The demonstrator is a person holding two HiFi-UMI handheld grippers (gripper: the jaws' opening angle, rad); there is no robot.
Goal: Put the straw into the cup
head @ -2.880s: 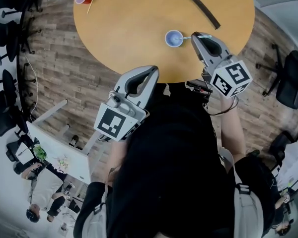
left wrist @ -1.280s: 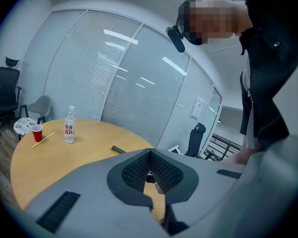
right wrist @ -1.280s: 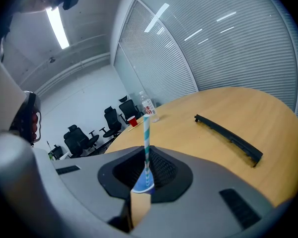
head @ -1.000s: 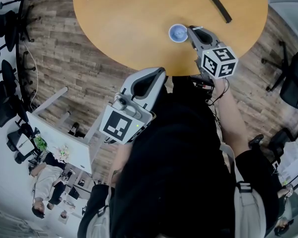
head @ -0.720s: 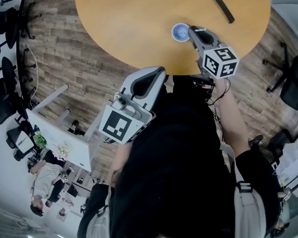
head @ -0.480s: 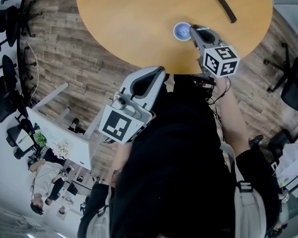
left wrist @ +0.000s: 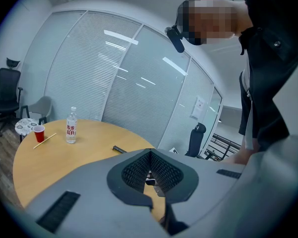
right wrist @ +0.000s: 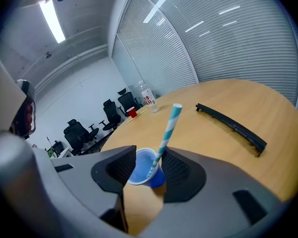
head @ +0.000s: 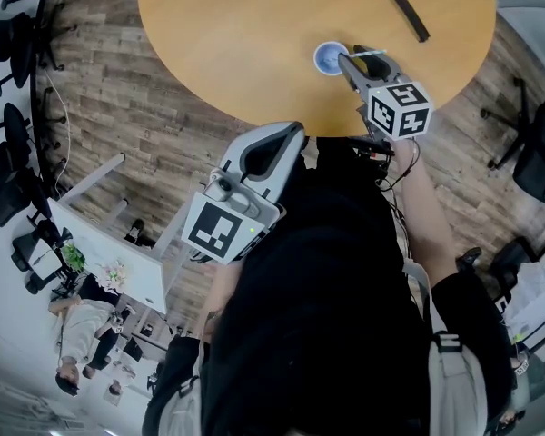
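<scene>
A small blue cup (head: 327, 59) stands on the round wooden table (head: 245, 44). The blue-and-white striped straw (right wrist: 168, 133) stands inside the cup (right wrist: 140, 168), leaning right against its rim. My right gripper (head: 359, 58) sits just right of the cup. Its jaws are opening and touch neither straw nor cup, which show between the fingers of the right gripper (right wrist: 144, 177) in its own view. My left gripper (head: 291, 133) hangs off the table's near edge, shut and empty; from the left gripper (left wrist: 150, 175) the tabletop stretches ahead.
A long black strip (head: 400, 5) lies on the table's far right. A red cup (left wrist: 38, 133), a wooden stick (left wrist: 44, 140) and a water bottle (left wrist: 71, 125) stand at the far side. Office chairs (head: 536, 143) ring the table on the wood floor.
The right gripper brought the straw over the cup, then spread its jaws; the straw now stands free in the cup. The left gripper has not moved.
</scene>
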